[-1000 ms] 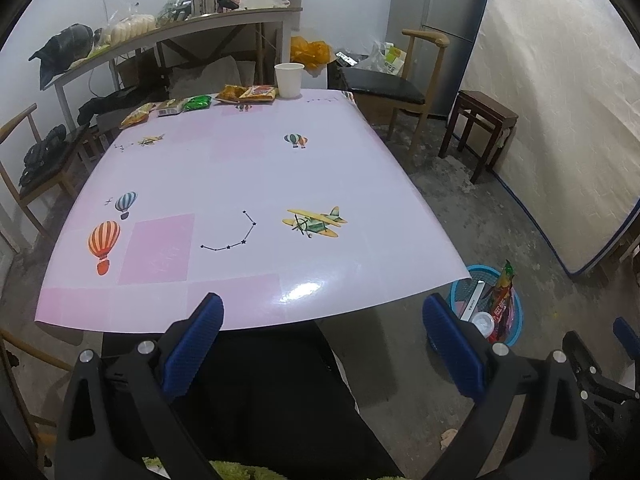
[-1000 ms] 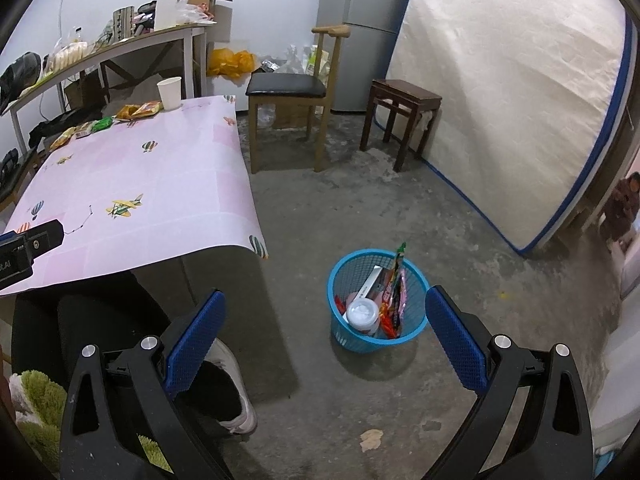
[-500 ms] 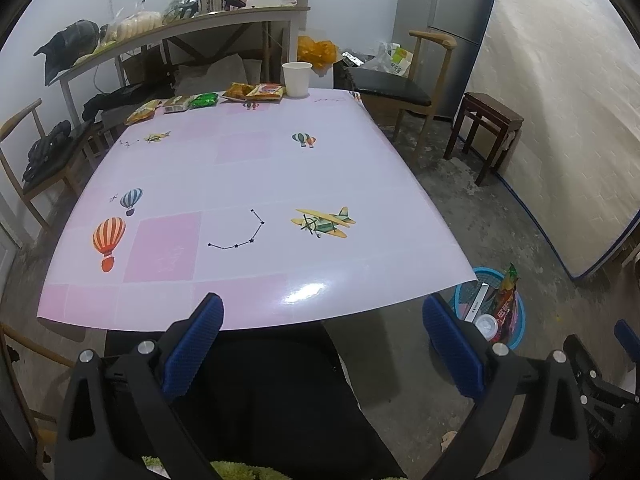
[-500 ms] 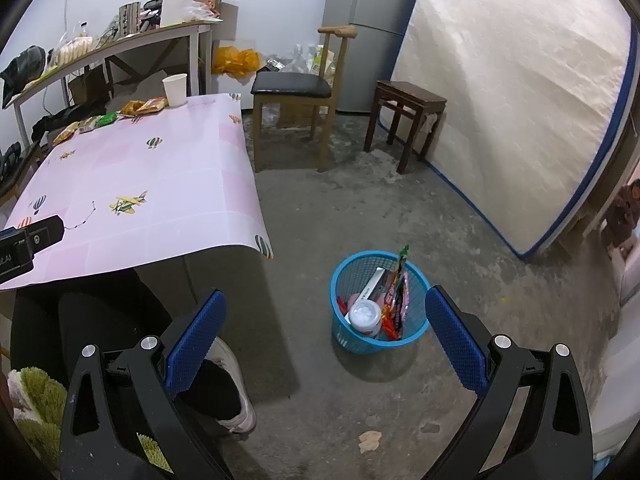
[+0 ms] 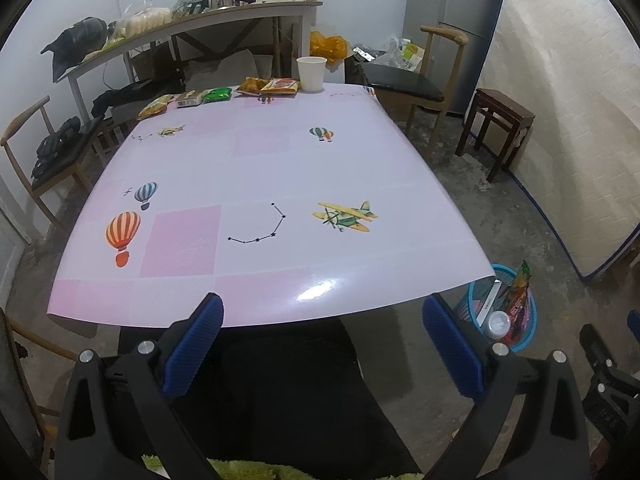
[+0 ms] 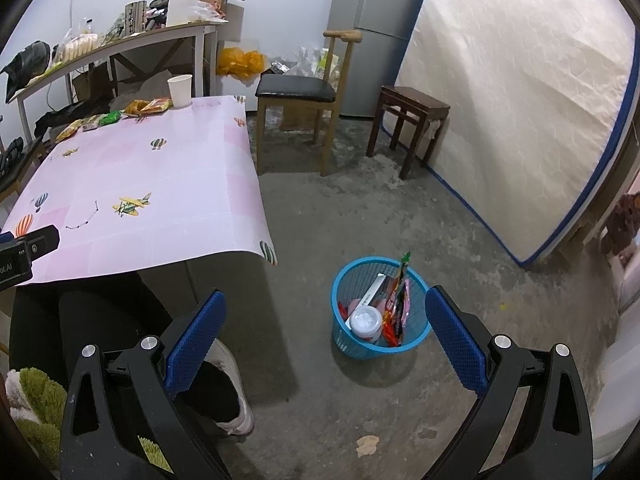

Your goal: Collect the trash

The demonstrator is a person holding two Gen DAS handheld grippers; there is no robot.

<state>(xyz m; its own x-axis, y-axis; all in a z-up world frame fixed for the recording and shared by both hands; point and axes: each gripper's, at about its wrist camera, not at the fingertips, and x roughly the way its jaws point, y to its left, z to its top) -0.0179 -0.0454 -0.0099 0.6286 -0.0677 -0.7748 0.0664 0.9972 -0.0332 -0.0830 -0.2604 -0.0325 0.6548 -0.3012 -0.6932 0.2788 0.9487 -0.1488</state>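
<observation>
Several snack wrappers (image 5: 267,86) and a white paper cup (image 5: 311,73) lie in a row at the far edge of the pink table (image 5: 256,168). A blue mesh bin (image 6: 378,308) on the floor to the table's right holds wrappers and a plastic cup. My left gripper (image 5: 323,318) is open and empty, held above the table's near edge, far from the wrappers. Over the floor, near the bin, my right gripper (image 6: 326,314) is open and empty too. The bin (image 5: 504,312) also shows at the lower right of the left wrist view.
A wooden chair (image 6: 298,94) and a dark stool (image 6: 412,110) stand beyond the table. A mattress (image 6: 520,100) leans on the right wall. A cluttered shelf (image 5: 188,20) runs behind the table. The person's dark trousers (image 5: 288,392) and a white shoe (image 6: 232,384) sit below.
Both views have shifted slightly; the left gripper has drawn a little nearer the table. Both grippers stay open and empty.
</observation>
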